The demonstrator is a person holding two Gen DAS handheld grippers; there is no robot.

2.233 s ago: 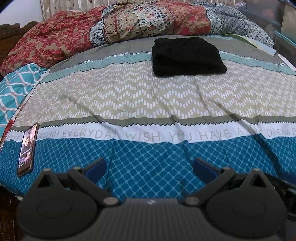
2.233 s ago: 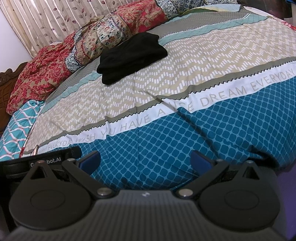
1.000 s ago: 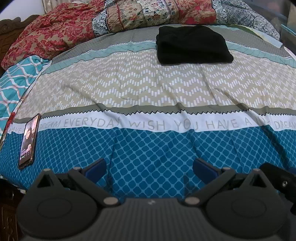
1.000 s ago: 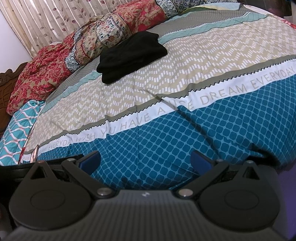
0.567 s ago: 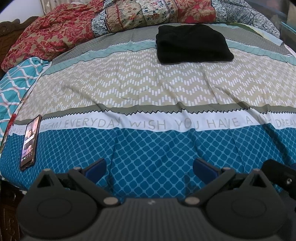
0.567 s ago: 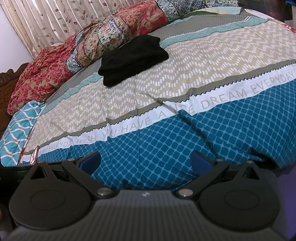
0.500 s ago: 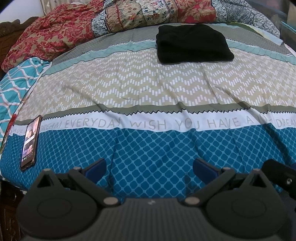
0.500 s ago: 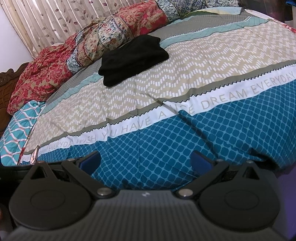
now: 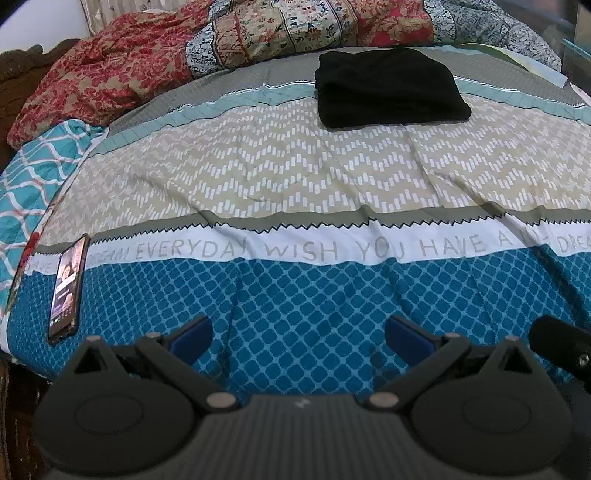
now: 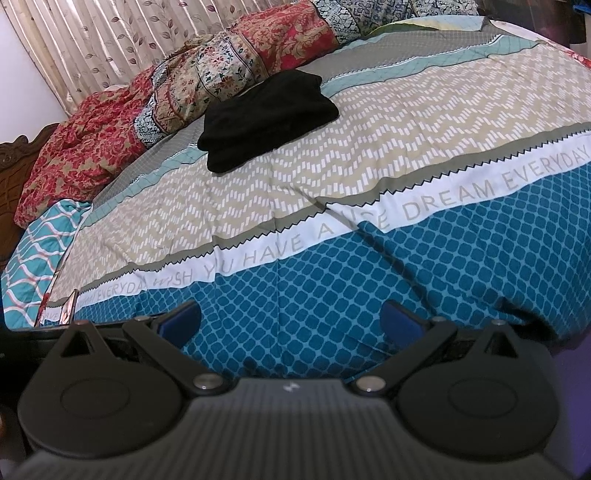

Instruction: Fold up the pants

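Note:
Black pants point(image 9: 389, 88) lie folded in a compact rectangle at the far side of the bed, just before the heaped quilts. They also show in the right wrist view point(image 10: 266, 120) at upper centre-left. My left gripper point(image 9: 298, 338) is open and empty, held low over the near blue edge of the bedspread, far from the pants. My right gripper point(image 10: 290, 321) is open and empty too, at the same near edge. Part of the right gripper's body point(image 9: 561, 347) shows at the left wrist view's right edge.
A patterned bedspread point(image 9: 295, 192) covers the bed. A phone point(image 9: 66, 288) with a lit screen lies at the near left edge. Red and floral quilts point(image 9: 236, 33) are heaped at the back. A teal pillow point(image 9: 33, 173) lies at left. Curtains point(image 10: 110, 40) hang behind.
Both grippers stay open and empty at the near edge. The views have shifted only slightly; the pants have not moved.

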